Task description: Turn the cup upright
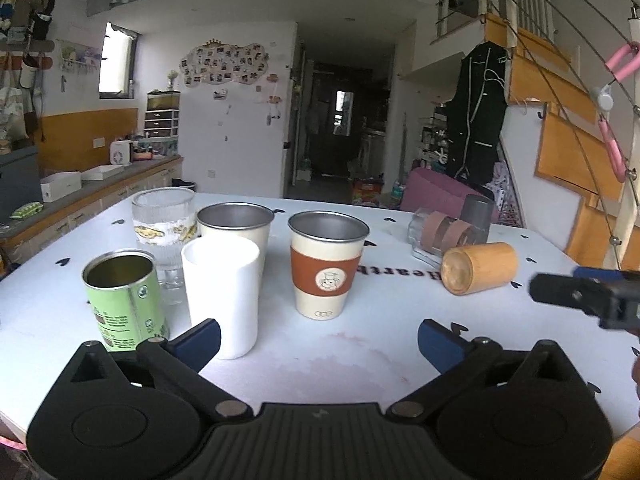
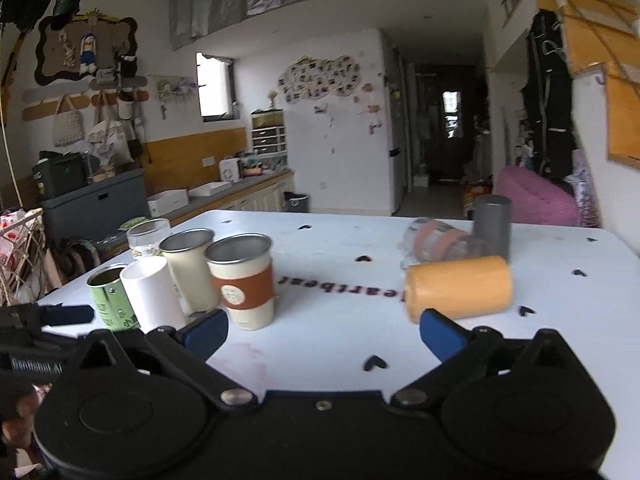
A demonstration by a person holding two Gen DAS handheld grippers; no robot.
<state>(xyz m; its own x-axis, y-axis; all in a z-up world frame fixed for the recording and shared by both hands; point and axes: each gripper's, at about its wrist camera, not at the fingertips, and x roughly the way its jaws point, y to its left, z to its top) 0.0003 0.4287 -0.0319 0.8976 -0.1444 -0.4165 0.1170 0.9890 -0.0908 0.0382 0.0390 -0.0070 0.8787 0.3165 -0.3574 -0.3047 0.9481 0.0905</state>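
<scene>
A wooden cup point(image 1: 478, 267) lies on its side on the white table point(image 1: 320, 356), at the right; it also shows in the right wrist view point(image 2: 458, 288), just beyond my right fingers. A clear glass with brown bands point(image 1: 436, 234) lies on its side behind it, also in the right wrist view point(image 2: 438, 242). A grey cup point(image 1: 476, 216) stands mouth down there, also in the right wrist view point(image 2: 493, 224). My left gripper point(image 1: 320, 338) is open and empty. My right gripper point(image 2: 324, 334) is open and empty; it shows at the right edge of the left wrist view point(image 1: 580, 294).
Several upright cups stand at the left: a cup with a brown sleeve point(image 1: 326, 266), a white cup point(image 1: 222, 296), a green tin point(image 1: 124, 300), a steel-rimmed cream cup point(image 1: 236, 226) and a clear glass point(image 1: 164, 228). A kitchen counter point(image 1: 80, 196) runs beyond the table's left edge.
</scene>
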